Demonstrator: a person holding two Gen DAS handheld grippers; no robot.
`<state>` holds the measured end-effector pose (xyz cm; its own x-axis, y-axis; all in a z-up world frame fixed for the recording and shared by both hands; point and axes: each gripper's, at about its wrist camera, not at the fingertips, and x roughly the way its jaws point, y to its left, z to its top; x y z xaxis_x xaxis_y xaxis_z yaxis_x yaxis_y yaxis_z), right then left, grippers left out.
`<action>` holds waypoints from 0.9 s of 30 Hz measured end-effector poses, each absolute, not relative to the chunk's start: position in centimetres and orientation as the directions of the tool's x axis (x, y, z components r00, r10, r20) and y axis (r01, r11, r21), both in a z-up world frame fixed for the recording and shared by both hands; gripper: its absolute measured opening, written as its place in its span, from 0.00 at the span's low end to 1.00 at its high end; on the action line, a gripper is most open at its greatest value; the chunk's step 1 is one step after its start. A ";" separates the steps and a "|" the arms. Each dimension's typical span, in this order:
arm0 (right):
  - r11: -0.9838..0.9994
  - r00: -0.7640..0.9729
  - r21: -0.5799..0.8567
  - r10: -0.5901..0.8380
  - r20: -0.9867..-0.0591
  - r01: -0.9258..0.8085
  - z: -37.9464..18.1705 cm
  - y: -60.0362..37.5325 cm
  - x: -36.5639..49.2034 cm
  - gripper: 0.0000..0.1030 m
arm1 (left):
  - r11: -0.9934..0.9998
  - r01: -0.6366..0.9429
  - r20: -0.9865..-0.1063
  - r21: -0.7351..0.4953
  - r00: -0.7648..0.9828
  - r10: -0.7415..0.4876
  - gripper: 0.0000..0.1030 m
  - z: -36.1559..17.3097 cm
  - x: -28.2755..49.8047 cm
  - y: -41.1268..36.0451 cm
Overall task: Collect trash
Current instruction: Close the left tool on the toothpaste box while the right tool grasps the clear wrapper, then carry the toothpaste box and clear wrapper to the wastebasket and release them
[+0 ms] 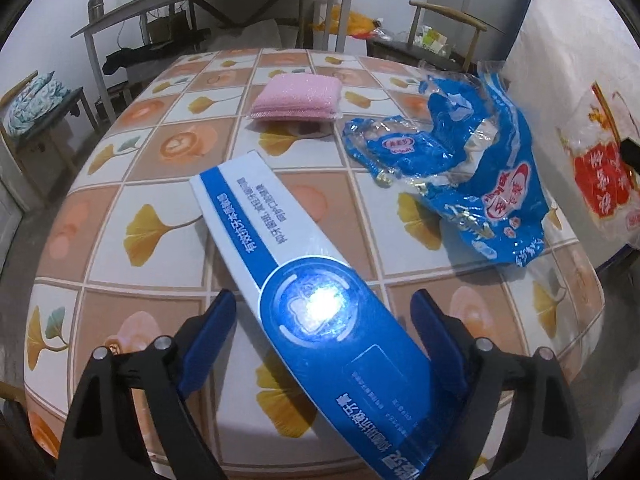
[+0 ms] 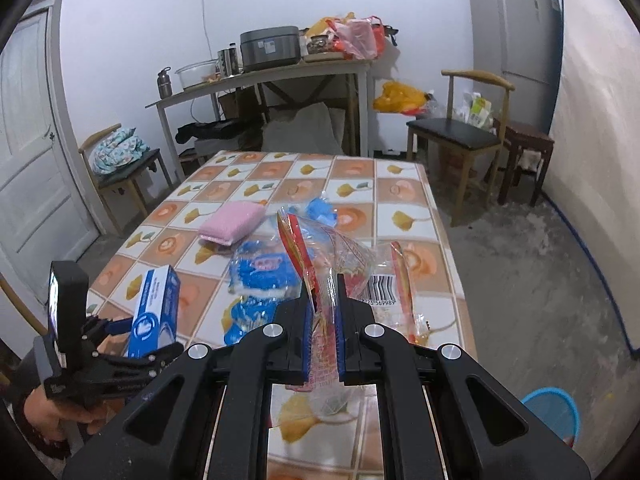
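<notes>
Toothpaste box [image 1: 320, 304], blue-white, glossy, Chinese print

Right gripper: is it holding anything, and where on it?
Yes. The right gripper is shut on the clear red-printed wrapper, pinching its crumpled near end between the fingers.

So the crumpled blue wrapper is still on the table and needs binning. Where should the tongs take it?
Take the blue wrapper at a raised crumpled fold near its left end, coming down from above. It lies flat and limp on the table, so its edges offer little; only the puckered ridges stand up enough to pinch.
</notes>
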<state>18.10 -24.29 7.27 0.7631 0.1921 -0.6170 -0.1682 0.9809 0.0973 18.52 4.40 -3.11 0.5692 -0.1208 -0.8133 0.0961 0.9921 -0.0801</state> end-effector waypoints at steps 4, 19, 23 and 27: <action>0.983 0.764 0.076 0.178 -0.621 -0.167 6.5 -24.3 17.1 0.08 | 0.991 0.107 -0.819 -0.079 0.559 -0.126 0.74 -2.9 18.1 5.2; 0.961 0.724 0.239 0.264 -0.638 -0.139 4.1 -26.6 15.6 0.07 | 0.995 0.046 -0.842 -0.087 0.530 -0.099 0.51 -2.4 16.8 8.5; 0.956 0.727 0.262 0.273 -0.629 -0.132 4.3 -27.0 15.1 0.07 | 0.994 0.032 -0.838 -0.102 0.537 -0.103 0.46 -2.1 16.4 8.8; 0.952 0.731 0.276 0.281 -0.621 -0.131 4.4 -27.3 14.7 0.07 | 0.994 0.031 -0.825 -0.102 0.557 -0.101 0.46 -1.4 15.8 8.8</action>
<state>14.74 -27.26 4.44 0.7314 0.2808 -0.6215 -0.1311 0.9522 0.2759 15.78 8.83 -1.40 0.5566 -0.1015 -0.8246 0.0306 0.9943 -0.1017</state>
